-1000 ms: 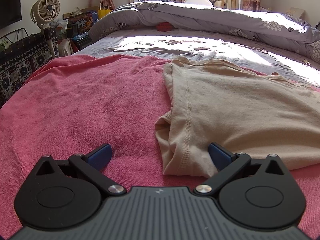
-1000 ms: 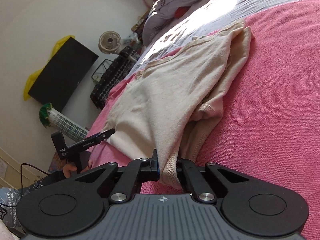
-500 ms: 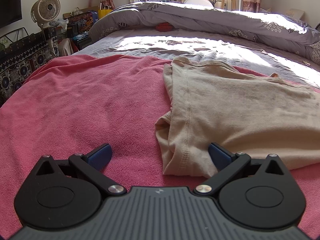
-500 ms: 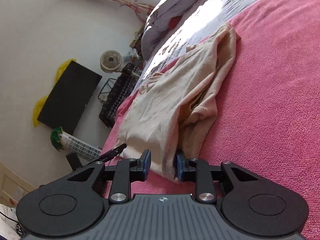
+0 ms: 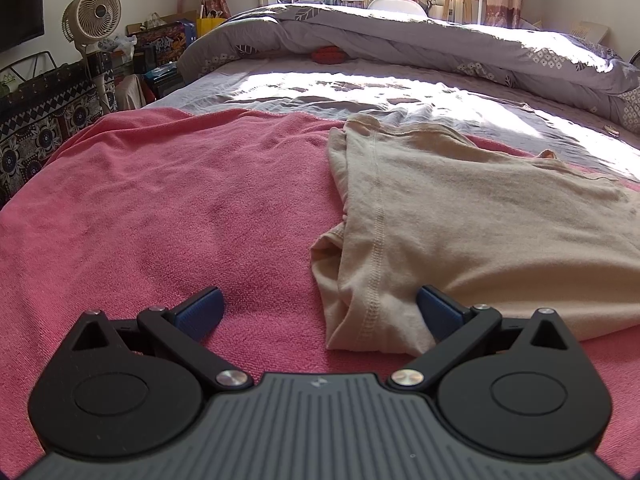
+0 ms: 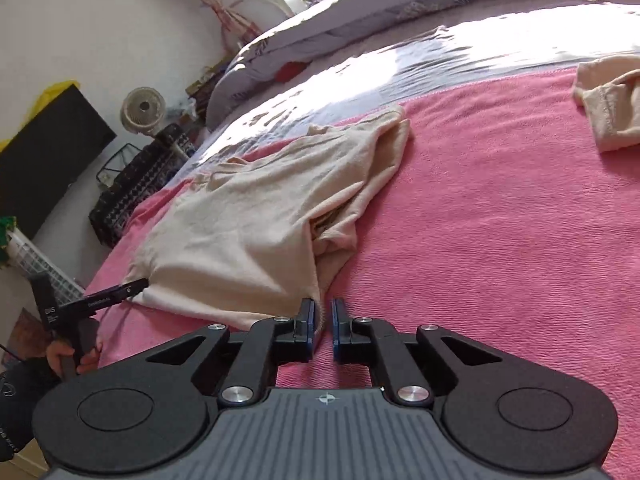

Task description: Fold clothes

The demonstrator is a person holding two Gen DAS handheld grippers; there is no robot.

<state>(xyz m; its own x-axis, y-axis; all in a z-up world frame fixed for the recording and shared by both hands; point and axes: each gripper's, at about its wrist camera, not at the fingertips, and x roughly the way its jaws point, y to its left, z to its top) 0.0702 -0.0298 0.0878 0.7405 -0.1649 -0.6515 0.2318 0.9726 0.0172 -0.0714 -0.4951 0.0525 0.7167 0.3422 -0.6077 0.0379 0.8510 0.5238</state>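
Sunlit bed (image 5: 360, 88) under a pink blanket (image 5: 160, 208), and the right tool (image 6: 322, 322) sits with jaws almost together, having just been closing, only the beige garment (image 6: 256, 224) hem brushing one pad, nothing gripped. Left tool (image 5: 320, 310) rests wide open, straddling the folded garment's near corner. Further off, a second beige piece (image 6: 608, 108) lies well apart; a fan (image 5: 92, 14) stands beside the bed.

Left gripper (image 5: 318, 312) gapes; right gripper (image 6: 322, 328) seemingly closed.
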